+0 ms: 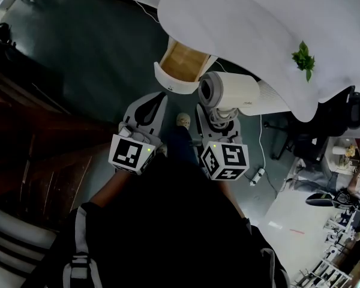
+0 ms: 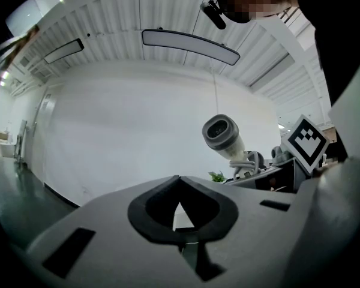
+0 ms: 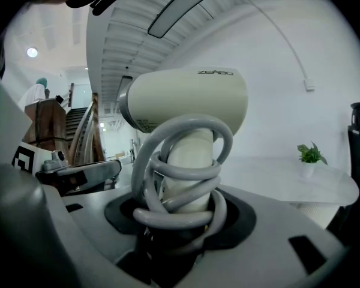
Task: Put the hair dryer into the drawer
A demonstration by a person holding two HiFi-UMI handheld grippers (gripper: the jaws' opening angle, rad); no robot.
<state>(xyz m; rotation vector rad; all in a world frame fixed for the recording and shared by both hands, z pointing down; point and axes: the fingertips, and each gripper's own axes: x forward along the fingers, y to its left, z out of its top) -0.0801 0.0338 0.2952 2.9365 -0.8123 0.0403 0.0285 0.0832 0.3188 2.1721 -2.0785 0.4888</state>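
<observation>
Right gripper view showed my right gripper (image 3: pixel 185 218) clamped on the cord-wrapped handle of the hair dryer (image 3: pixel 189 101), my left gripper (image 2: pixel 180 204) closed and empty near the open drawer (image 1: pixel 181 62).

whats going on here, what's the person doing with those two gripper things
A person holds a gripper in each hand. The right gripper has its jaws closed on the handle of a cream hair dryer, with the grey cord coiled round that handle. The left gripper is empty, jaws together. The dryer is held in the air beside the open drawer under the white table; it is not in the drawer yet.
</observation>
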